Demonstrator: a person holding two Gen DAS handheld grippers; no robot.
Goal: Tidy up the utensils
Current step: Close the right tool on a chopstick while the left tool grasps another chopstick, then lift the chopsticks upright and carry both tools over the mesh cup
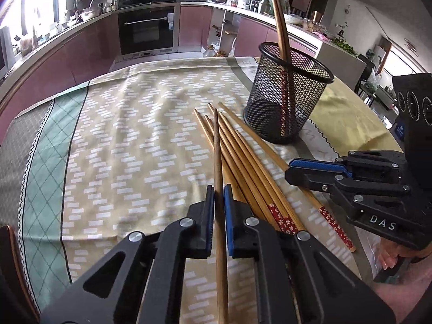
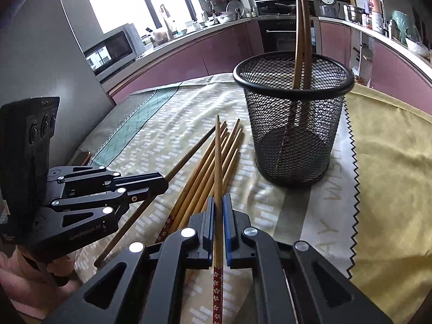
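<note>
In the left wrist view my left gripper point(image 1: 219, 191) is shut on a plain wooden chopstick point(image 1: 217, 148) that points away over the table. Several more chopsticks point(image 1: 243, 162) lie in a loose bundle just right of it, some with red flowered ends. My right gripper point(image 2: 219, 199) is shut on a chopstick point(image 2: 217, 156) with a red flowered end, above the same bundle point(image 2: 205, 172). The black mesh holder point(image 2: 294, 135) stands upright ahead and to the right, with two chopsticks point(image 2: 301, 40) leaning in it. Each gripper shows in the other's view: the right gripper point(image 1: 290, 170) and the left gripper point(image 2: 163, 183).
A patterned tablecloth point(image 1: 129, 135) covers the table, with a yellow cloth point(image 2: 391, 162) beyond the holder on the right. A chair edge point(image 1: 10, 256) sits at the near left. Kitchen counters and an oven point(image 1: 147, 29) line the far wall. A hand point(image 1: 391, 259) holds the right gripper.
</note>
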